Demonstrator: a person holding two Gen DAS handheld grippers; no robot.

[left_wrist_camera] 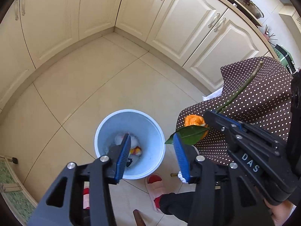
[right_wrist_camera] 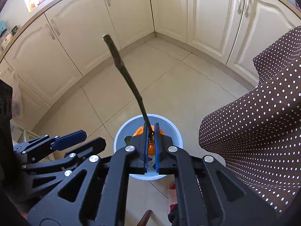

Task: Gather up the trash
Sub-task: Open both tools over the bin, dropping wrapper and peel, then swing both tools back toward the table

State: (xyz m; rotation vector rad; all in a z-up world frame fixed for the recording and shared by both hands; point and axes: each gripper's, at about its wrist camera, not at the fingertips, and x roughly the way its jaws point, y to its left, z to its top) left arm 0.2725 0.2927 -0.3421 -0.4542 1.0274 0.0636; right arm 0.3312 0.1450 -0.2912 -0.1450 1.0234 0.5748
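Note:
A light blue bin [left_wrist_camera: 150,128] stands on the tiled floor and holds white scraps and a colourful wrapper [left_wrist_camera: 136,150]. My left gripper [left_wrist_camera: 151,139] hangs right over it, open, with nothing between its blue pads. My right gripper [right_wrist_camera: 150,130] is shut on a long dark twig [right_wrist_camera: 124,71] that sticks up and away from the jaws. An orange lump [right_wrist_camera: 139,130] and a green leaf [left_wrist_camera: 188,134] hang at the twig's lower end, above the bin [right_wrist_camera: 175,131]. In the left wrist view the right gripper [left_wrist_camera: 209,114] is at the right with the orange lump [left_wrist_camera: 193,121]. The left gripper [right_wrist_camera: 95,137] shows at the left of the right wrist view.
A brown tablecloth with white dots [left_wrist_camera: 254,94] drapes down at the right, close to the bin [right_wrist_camera: 254,122]. Cream cabinet doors [left_wrist_camera: 188,18] line the corner behind. A person's foot in a pink and red slipper [left_wrist_camera: 156,186] stands just in front of the bin.

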